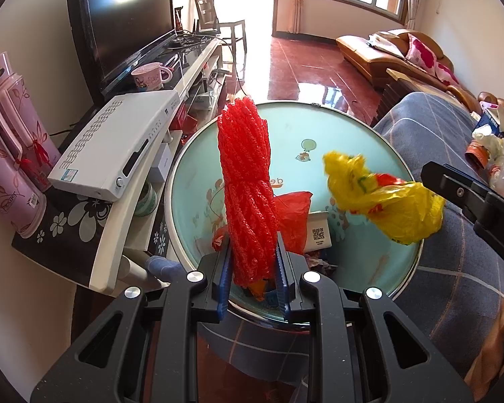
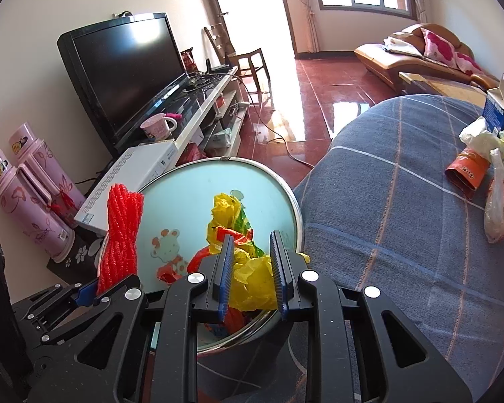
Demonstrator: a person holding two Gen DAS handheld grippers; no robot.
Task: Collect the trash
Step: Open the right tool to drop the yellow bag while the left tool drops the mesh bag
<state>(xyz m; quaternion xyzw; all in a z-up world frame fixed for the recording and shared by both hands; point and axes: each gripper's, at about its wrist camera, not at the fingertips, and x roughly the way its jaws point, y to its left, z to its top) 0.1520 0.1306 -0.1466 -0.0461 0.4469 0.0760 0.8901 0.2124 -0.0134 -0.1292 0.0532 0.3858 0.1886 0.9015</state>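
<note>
A round light-blue bin (image 1: 352,154) with a metal rim and cartoon prints stands between the TV stand and a blue checked cloth; it also shows in the right wrist view (image 2: 184,201). My left gripper (image 1: 253,268) is shut on a red foam net (image 1: 245,184) and holds it upright over the bin. My right gripper (image 2: 252,268) is shut on a crumpled yellow plastic bag (image 2: 252,282) over the bin; the bag also shows in the left wrist view (image 1: 386,201). A red bag (image 1: 294,215) and a white card (image 1: 317,231) lie inside the bin.
A white TV stand (image 1: 191,77) with a TV (image 2: 124,67), a pink mug (image 1: 148,75) and a white set-top box (image 1: 117,144) is at the left. Pink thermoses (image 2: 33,194) stand beside it. More bags and boxes (image 2: 487,174) lie on the blue checked cloth (image 2: 403,184) at right.
</note>
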